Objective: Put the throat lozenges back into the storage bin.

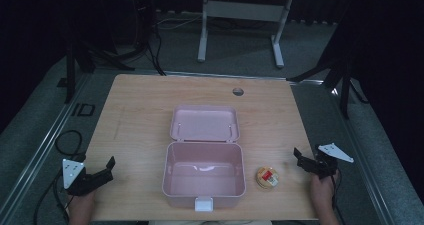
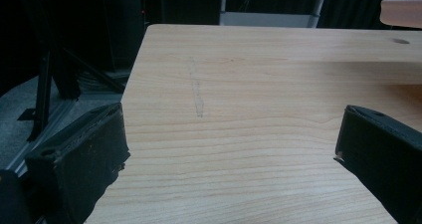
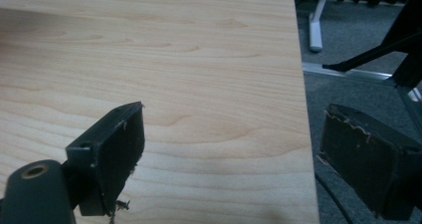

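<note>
Left gripper view had the left gripper [image 2: 231, 149] with its jaws spread wide over bare wooden table [image 2: 259, 74], nothing between them. The right gripper [image 3: 229, 154] likewise stood with its jaws well apart and empty, one over the wood and the other past the table's right edge. From the high view both sat near the front corners, each held in a hand, well apart from the pink box [image 1: 204, 177] in the middle, whose lid [image 1: 204, 123] lay open and flat behind it. The box looked empty inside. A small round item [image 1: 267, 177] with a red top lay just beside the box's right wall, nearest the right gripper. I judged nothing was yet picked; the next move likely called for the right gripper to reach left, straddle that item and close on it, then lift it over the box wall
</note>
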`<control>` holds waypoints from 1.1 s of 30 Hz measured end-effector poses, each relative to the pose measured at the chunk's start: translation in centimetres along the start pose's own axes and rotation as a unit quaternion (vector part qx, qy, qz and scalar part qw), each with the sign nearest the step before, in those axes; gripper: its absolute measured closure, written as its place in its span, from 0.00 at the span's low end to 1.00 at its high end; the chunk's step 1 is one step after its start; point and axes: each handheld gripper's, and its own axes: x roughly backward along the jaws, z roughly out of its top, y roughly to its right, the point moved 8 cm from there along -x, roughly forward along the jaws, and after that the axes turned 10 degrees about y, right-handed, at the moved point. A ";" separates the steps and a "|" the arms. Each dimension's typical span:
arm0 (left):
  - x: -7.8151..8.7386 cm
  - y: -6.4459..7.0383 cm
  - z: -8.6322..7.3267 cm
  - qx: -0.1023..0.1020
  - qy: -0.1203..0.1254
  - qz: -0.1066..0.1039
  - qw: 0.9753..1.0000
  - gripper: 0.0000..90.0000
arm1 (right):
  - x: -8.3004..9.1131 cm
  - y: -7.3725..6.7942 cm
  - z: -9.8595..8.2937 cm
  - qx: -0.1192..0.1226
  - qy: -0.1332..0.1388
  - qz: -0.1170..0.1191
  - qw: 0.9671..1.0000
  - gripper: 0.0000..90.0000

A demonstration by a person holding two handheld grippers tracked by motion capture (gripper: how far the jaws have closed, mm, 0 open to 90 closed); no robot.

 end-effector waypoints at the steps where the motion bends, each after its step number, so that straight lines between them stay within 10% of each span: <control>1: 0.0 0.0 0.0 0.000 0.000 0.000 1.000 0.00 | 0.0 0.0 0.0 0.004 -0.003 -0.001 1.000 0.11; 12: 0.0 0.0 0.0 0.003 0.000 -0.002 1.000 0.00 | 0.1 -0.1 -0.7 0.020 -0.092 0.032 0.995 0.11; 18: 0.0 0.0 0.0 0.004 0.001 -0.002 1.000 0.00 | 0.9 -0.4 -1.1 0.039 -0.164 0.056 0.984 0.11; 25: 0.0 0.0 0.0 0.004 0.001 -0.003 1.000 0.00 | 2.3 -1.0 -1.5 0.070 -0.233 0.088 0.966 0.11; 33: 0.0 0.0 0.0 0.004 0.002 -0.004 1.000 0.00 | 3.9 -1.9 -2.2 0.122 -0.317 0.140 0.930 0.11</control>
